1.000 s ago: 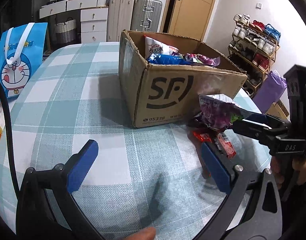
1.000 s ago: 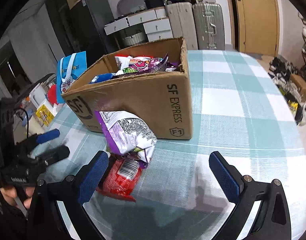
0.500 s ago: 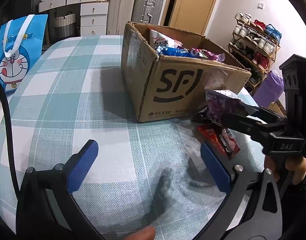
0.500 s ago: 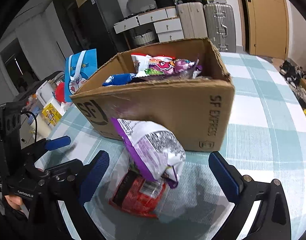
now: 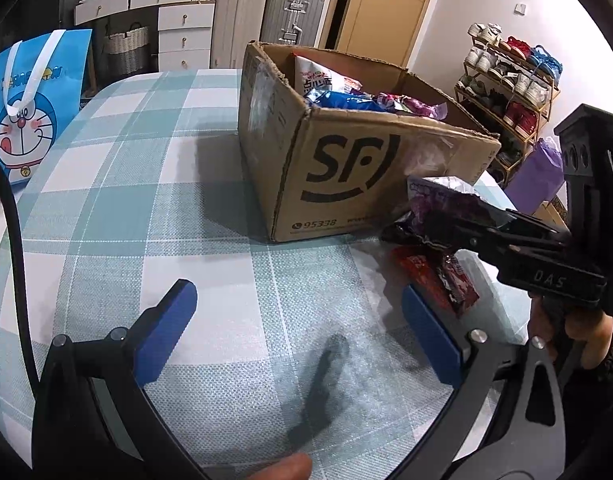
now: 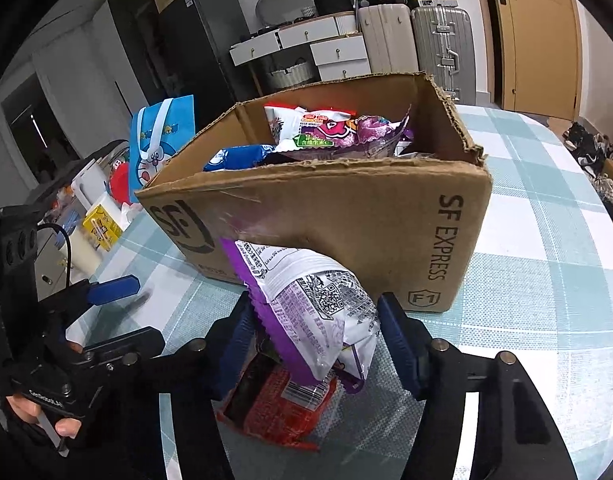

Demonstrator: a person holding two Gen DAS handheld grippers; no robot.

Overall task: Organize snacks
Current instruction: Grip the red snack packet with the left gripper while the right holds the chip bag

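A cardboard SF box [image 5: 346,168] stands on the checked table and holds several snack bags [image 6: 326,136]. A purple and white snack bag [image 6: 318,308] leans against the box front, over a red snack bag [image 6: 282,404] lying flat. My right gripper [image 6: 318,344] has closed in around the purple bag, its blue pads touching both sides of it. In the left wrist view the right gripper [image 5: 442,224] reaches the purple bag [image 5: 438,200] above the red bag [image 5: 438,280]. My left gripper [image 5: 302,328] is open and empty over the cloth.
A blue Doraemon bag [image 5: 30,100] stands at the table's left edge. Small bottles and a yellow carton [image 6: 102,224] sit beyond it. Suitcases, drawers and a shoe rack [image 5: 510,88] stand behind the table. The box also shows in the right wrist view [image 6: 346,216].
My right gripper moved forward to the purple bag and its jaws narrowed from wide open to gripping it. My left gripper stayed open and shifted slightly closer to the box.
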